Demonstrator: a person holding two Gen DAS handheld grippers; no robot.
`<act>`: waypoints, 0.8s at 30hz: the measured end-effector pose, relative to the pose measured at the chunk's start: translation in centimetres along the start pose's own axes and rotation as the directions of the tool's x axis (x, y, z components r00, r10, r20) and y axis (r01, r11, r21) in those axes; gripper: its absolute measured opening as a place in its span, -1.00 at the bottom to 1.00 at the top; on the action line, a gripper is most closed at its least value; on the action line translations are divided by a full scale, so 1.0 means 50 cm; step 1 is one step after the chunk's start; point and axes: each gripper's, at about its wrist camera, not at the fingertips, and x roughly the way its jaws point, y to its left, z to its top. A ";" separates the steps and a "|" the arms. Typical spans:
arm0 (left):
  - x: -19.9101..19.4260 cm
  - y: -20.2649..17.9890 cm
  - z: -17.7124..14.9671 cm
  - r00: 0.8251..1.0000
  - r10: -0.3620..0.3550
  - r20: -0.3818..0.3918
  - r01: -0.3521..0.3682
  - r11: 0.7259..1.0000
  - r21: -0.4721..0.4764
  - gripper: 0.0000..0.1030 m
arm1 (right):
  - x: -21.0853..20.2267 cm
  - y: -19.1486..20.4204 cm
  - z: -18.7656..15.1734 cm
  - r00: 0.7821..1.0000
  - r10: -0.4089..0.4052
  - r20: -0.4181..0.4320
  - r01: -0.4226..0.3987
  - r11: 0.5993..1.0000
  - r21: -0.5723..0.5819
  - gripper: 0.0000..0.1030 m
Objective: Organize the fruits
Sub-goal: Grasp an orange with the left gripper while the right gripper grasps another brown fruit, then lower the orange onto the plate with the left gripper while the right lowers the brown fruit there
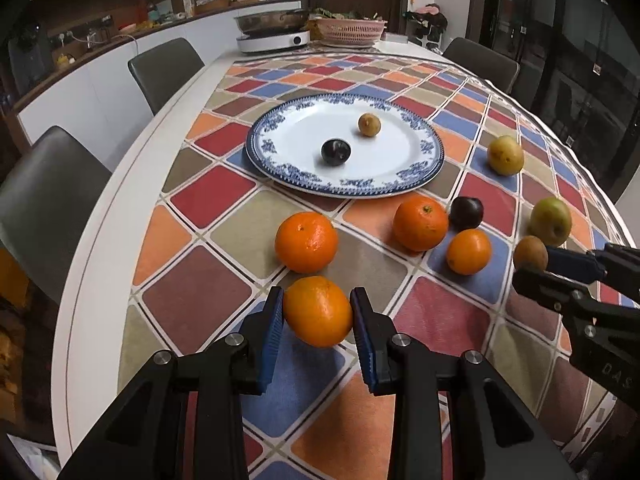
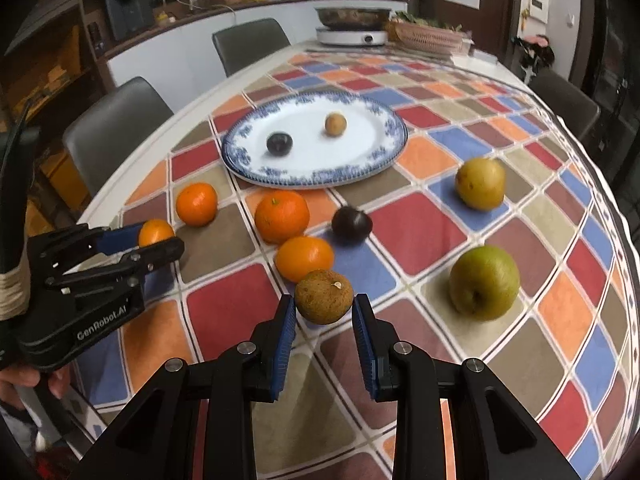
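Note:
My left gripper (image 1: 318, 312) is shut on an orange (image 1: 318, 311), held just above the tablecloth. My right gripper (image 2: 324, 308) is shut on a brown kiwi-like fruit (image 2: 324, 297), also seen at the right of the left wrist view (image 1: 530, 253). A blue-rimmed white plate (image 1: 400, 168) holds a dark plum (image 1: 336, 152) and a small brown fruit (image 1: 369, 124). Loose on the cloth are three oranges (image 1: 306, 242) (image 1: 420, 222) (image 1: 469, 251), a dark plum (image 1: 467, 213), a yellow pear (image 1: 505, 155) and a green pear (image 1: 551, 220).
The table has a checkered cloth (image 1: 224, 200) and a white edge on the left. Grey chairs (image 1: 164, 70) stand along the left side. An induction cooker with a pan (image 1: 274, 38) and a pink basket (image 1: 350, 32) sit at the far end.

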 end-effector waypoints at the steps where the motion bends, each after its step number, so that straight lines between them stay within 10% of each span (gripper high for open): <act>1: -0.006 -0.002 0.002 1.000 0.000 0.006 0.000 1.000 -0.002 -0.35 | -0.004 0.000 0.003 1.000 -0.001 0.011 0.001 1.000 -0.006 -0.41; 24: -0.104 -0.031 0.089 0.989 0.026 0.144 -0.022 0.999 -0.030 -0.35 | -0.067 -0.032 0.106 0.985 0.112 0.128 -0.100 0.991 -0.093 -0.41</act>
